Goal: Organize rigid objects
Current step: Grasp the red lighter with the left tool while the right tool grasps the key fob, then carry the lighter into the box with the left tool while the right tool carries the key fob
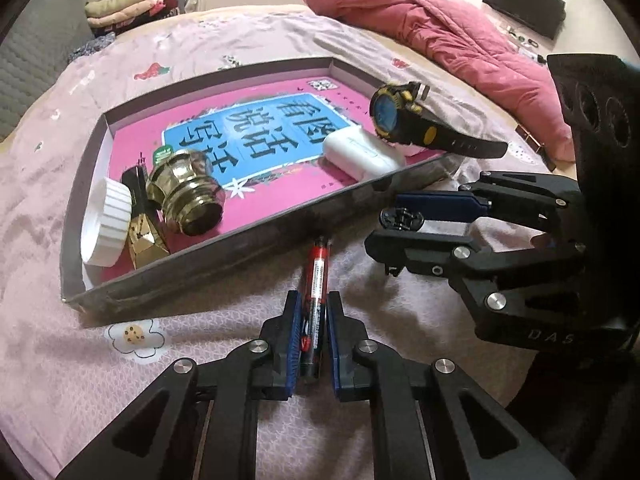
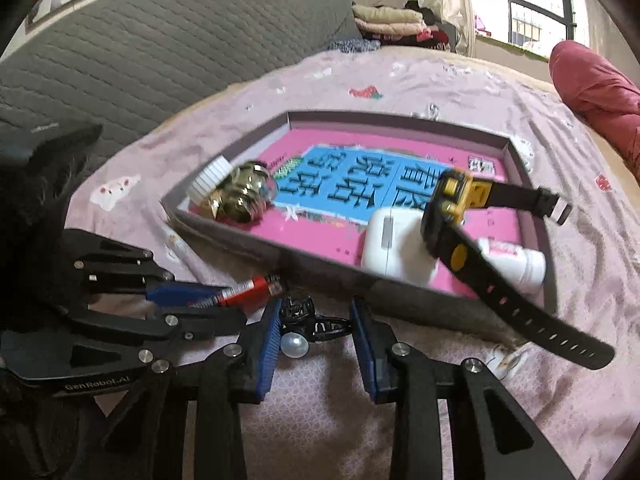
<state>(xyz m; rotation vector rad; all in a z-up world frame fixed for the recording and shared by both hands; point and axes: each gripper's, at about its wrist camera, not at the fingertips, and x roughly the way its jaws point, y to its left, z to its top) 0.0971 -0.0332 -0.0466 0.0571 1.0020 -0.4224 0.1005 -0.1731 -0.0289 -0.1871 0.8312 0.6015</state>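
My left gripper [image 1: 314, 300] is shut on a red and black pen [image 1: 318, 264], which points at the near wall of the cardboard tray [image 1: 200, 268]. Just right of it, my right gripper [image 2: 316, 308] stands low over the bedsheet. Its jaws are narrow around a small black hair clip [image 2: 296, 310] with a pearl, and a sliver of gap shows at the clip's right end. In the tray lie a brass fitting [image 1: 188, 196], a white ribbed cap [image 1: 106, 220], a white case [image 1: 360, 152] and a white bottle [image 2: 516, 264]. A black and yellow watch [image 1: 396, 116] rests on the case, its strap hanging out over the tray's wall.
The tray sits on a pink bedsheet [image 1: 60, 360] and has a pink book cover as its floor. A rumpled pink duvet [image 1: 440, 28] lies behind it. A grey quilted headboard [image 2: 160, 40] stands to the left, with folded clothes [image 1: 120, 8] by the window.
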